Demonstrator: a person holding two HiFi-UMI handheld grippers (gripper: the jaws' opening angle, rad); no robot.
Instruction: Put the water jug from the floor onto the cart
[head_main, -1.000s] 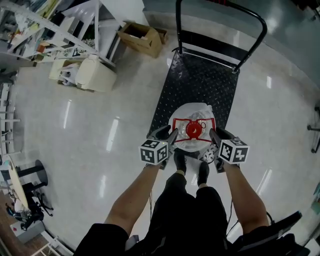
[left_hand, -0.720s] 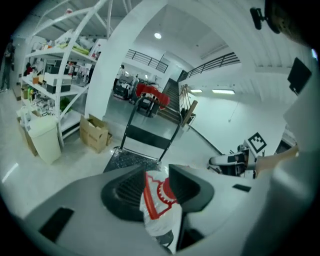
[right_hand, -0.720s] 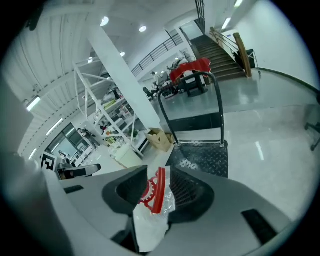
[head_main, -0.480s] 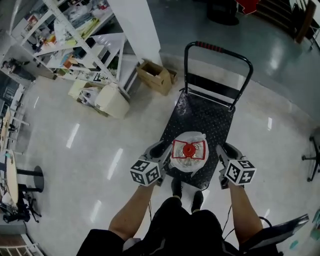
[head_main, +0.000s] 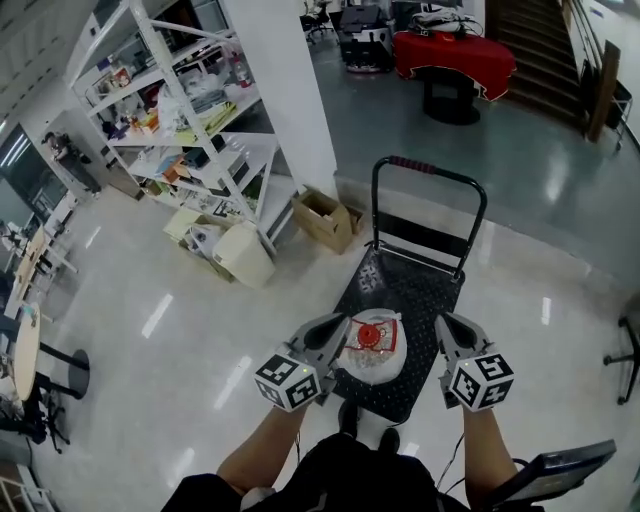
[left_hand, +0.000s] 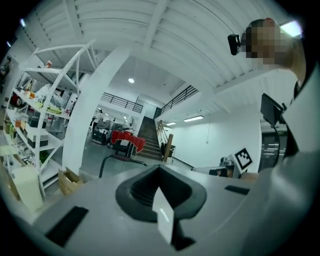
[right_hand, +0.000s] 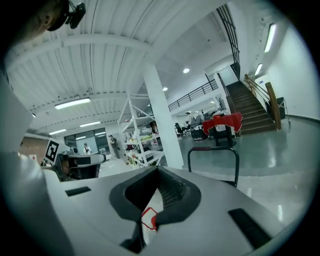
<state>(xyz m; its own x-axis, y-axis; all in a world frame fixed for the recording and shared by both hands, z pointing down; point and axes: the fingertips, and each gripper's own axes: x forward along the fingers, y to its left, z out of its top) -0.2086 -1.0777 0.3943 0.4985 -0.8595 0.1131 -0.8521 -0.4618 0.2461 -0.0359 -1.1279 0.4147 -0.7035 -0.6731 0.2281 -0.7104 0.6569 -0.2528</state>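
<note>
The water jug (head_main: 368, 345) is clear with a red cap and a red-edged label. It stands upright on the black cart (head_main: 420, 285), near its front end. My left gripper (head_main: 333, 327) hangs in the air to the jug's left, and my right gripper (head_main: 448, 327) to its right. Both are well above the jug and touch nothing. In the left gripper view the left gripper (left_hand: 160, 170) is shut and empty. The right gripper (right_hand: 159, 172) is shut too; a sliver of the jug's label (right_hand: 149, 218) shows below its jaws.
The cart's handle (head_main: 430, 172) rises at its far end. A cardboard box (head_main: 325, 220), a white bin (head_main: 245, 255) and white shelving (head_main: 190, 110) stand at the left. A red-draped table (head_main: 455, 50) and stairs (head_main: 545, 50) lie beyond. The person's feet (head_main: 360, 425) are just before the cart.
Both grippers have risen from beside the jug to well above it. The jug stays on the cart. The head view has lifted and takes in more of the room.
</note>
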